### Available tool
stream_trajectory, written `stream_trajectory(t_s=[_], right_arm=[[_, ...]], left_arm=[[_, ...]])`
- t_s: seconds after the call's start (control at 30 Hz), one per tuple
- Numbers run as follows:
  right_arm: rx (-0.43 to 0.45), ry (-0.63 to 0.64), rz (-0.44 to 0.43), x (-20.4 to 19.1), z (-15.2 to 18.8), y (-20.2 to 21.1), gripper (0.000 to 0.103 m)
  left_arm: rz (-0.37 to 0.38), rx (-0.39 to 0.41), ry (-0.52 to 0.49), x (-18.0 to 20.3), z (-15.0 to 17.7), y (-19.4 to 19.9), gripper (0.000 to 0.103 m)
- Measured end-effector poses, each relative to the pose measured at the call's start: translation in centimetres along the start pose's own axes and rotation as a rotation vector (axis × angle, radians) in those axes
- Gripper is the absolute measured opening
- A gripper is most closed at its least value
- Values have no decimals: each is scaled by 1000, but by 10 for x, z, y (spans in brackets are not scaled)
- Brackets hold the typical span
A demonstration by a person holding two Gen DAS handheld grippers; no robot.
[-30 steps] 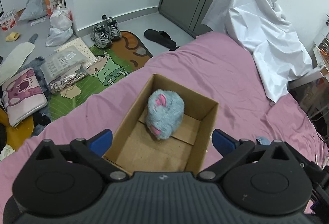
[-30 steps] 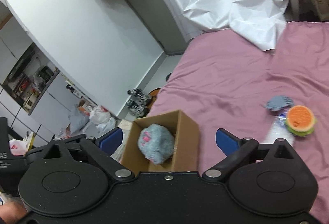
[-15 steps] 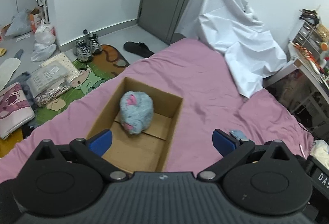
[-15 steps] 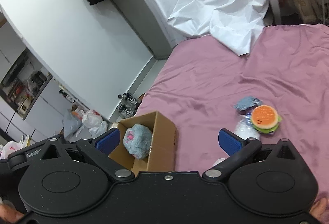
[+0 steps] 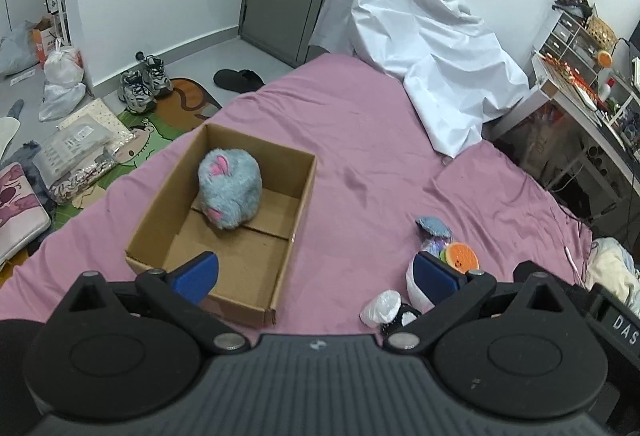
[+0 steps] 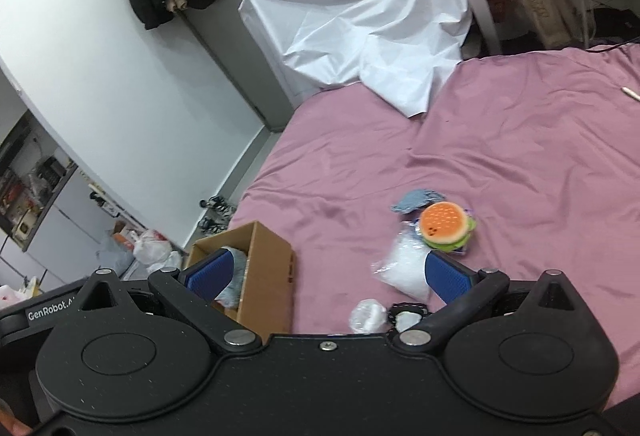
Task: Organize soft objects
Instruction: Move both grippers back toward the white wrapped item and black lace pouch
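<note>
Looking down my left hand-held gripper [image 5: 316, 272], I see its blue pads spread wide with nothing between them, hanging above the pink bed [image 5: 360, 139]. A cardboard box [image 5: 298, 203] sits on the bed ahead and to the left, and a fluffy grey-blue plush toy [image 5: 230, 191] with pink patches lies inside it, toward the far end. To the right of the box, well apart from it, a small cluster of soft things rests on the bed: a burger toy [image 5: 462, 255], a grey-blue fabric piece [image 5: 434, 226] just beyond it, a small white lump [image 5: 380, 306] nearer me, and a black-and-white item partly hidden behind the pad.

My right hand-held gripper [image 6: 326, 274] is likewise wide and empty. From its camera the burger toy [image 6: 444, 224] lies on the bed ahead, touching a clear bag of white stuffing [image 6: 404, 264] beside the right pad. The box [image 6: 266, 268] is at the left, with the plush toy [image 6: 236, 276] partly hidden by the left pad.

A rumpled white sheet [image 5: 428, 39] is draped at the far end of the bed. Sneakers [image 5: 144, 83] stand on the floor near the wall.
</note>
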State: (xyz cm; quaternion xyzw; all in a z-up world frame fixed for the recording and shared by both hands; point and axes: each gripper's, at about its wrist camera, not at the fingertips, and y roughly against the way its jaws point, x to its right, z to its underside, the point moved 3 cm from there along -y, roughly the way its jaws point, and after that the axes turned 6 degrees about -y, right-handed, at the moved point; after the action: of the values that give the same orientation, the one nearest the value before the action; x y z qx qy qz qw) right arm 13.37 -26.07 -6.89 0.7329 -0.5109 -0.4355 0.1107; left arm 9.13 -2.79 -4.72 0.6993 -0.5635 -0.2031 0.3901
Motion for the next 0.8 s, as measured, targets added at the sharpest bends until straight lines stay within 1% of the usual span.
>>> stream_trajectory(t_s=[0.17, 0.37, 0.43, 0.53, 0.63, 0.8], right_arm=[[3, -12, 16, 8, 3, 3, 103], [-7, -38, 51, 16, 3, 2, 103], [-27, -69, 62, 22, 4, -2, 103], [-72, -129, 49, 32, 4, -8, 103], [-97, -150, 59, 37, 7, -13, 103], [-141, -199, 79, 46, 11, -24, 103]], left_arm=[[20, -24, -15, 9, 7, -3, 103], [-8, -47, -53, 21, 12, -10, 103], [-5, -65, -55, 23, 13, -15, 103], [7, -81, -66, 29, 16, -22, 103], [12, -94, -71, 34, 19, -32, 103], [50, -121, -72, 41, 25, -49, 102]])
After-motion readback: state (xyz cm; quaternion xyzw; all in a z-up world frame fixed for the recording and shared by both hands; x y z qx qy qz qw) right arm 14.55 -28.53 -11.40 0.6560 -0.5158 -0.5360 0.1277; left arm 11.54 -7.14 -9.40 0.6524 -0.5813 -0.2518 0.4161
